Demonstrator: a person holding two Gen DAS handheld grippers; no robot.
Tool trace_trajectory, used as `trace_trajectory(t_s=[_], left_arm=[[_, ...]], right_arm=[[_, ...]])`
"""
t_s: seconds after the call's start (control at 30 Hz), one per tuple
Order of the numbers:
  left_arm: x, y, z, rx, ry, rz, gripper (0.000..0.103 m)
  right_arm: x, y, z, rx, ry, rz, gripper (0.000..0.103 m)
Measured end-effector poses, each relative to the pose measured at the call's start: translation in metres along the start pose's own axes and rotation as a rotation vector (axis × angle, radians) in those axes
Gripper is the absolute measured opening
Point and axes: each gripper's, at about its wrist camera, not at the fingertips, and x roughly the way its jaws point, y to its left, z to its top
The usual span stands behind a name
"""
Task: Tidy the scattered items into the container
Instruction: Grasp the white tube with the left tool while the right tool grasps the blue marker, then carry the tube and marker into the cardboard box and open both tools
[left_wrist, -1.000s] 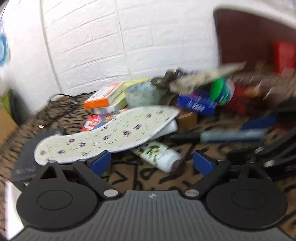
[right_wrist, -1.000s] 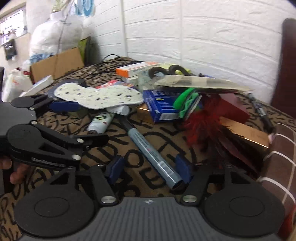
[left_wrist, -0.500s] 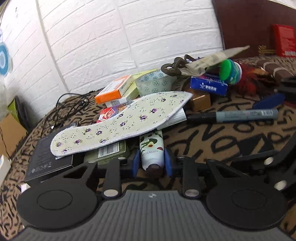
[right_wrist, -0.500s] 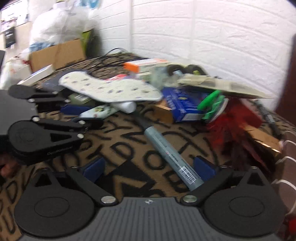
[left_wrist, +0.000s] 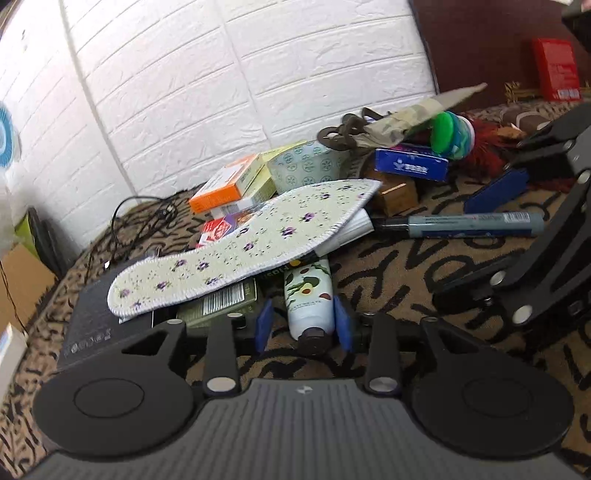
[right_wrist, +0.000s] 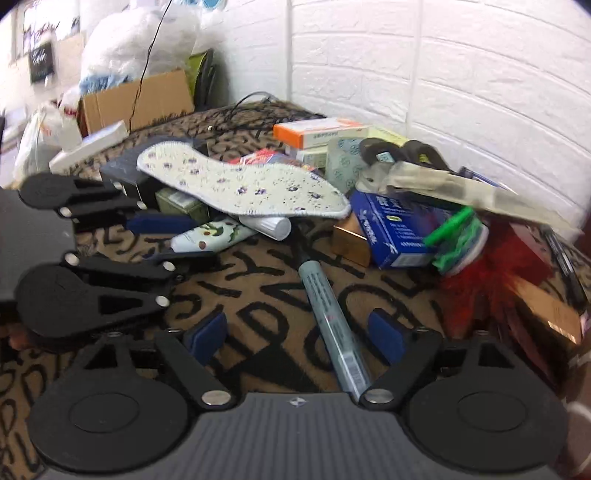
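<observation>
Between the blue pads of the left gripper lay the capped end of a soft white lotion tube printed with avocados. The jaws were opening, the right pad touching the tube and the left pad standing slightly off it; no firm clamp was evident. Between the right gripper pads lay a smooth grey marker with a black tip, untouched, the jaws closing but still wide apart.

Judged step: first pickups, nothing yet tidied. No container was visible in either view. The next move likely calls for squeezing each item squarely, then lifting clear.

Just beyond the left gripper, a flat quilted insole with purple flowers overhung the tube's far end. Farther off sat rigid cartons, orange and blue, on the patterned cloth.
</observation>
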Motion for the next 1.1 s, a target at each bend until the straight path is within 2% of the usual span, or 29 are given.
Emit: trace_trajectory(t_s=[0.07, 0.13, 0.2, 0.37, 0.57, 0.87, 1.1], left_arm=[[-0.001, 0.002, -0.001, -0.016, -0.002, -0.011, 0.035], [-0.002, 0.002, -0.001, -0.025, -0.004, -0.038, 0.028], [-0.003, 0.003, -0.002, -0.042, -0.008, -0.058, 0.028], [-0.022, 0.004, -0.006, -0.089, -0.058, -0.152, 0.027], [-0.048, -0.006, -0.003, -0.062, -0.113, -0.192, 0.027], [-0.071, 0.001, 0.012, -0.090, -0.199, -0.204, 0.027], [-0.100, -0.009, 0.036, -0.051, -0.300, -0.235, 0.027]], right_arm=[[0.002, -0.006, 0.001, 0.039, -0.015, 0.003, 0.064], [-0.003, -0.008, 0.001, 0.082, -0.025, -0.003, 0.023], [-0.009, -0.004, -0.001, 0.089, -0.026, 0.003, 0.014], [-0.027, 0.013, -0.014, 0.113, -0.053, 0.009, 0.014], [-0.056, 0.016, -0.021, 0.227, -0.122, -0.013, 0.014], [-0.105, 0.016, -0.022, 0.276, -0.204, -0.086, 0.014], [-0.144, 0.013, -0.018, 0.300, -0.288, -0.157, 0.014]])
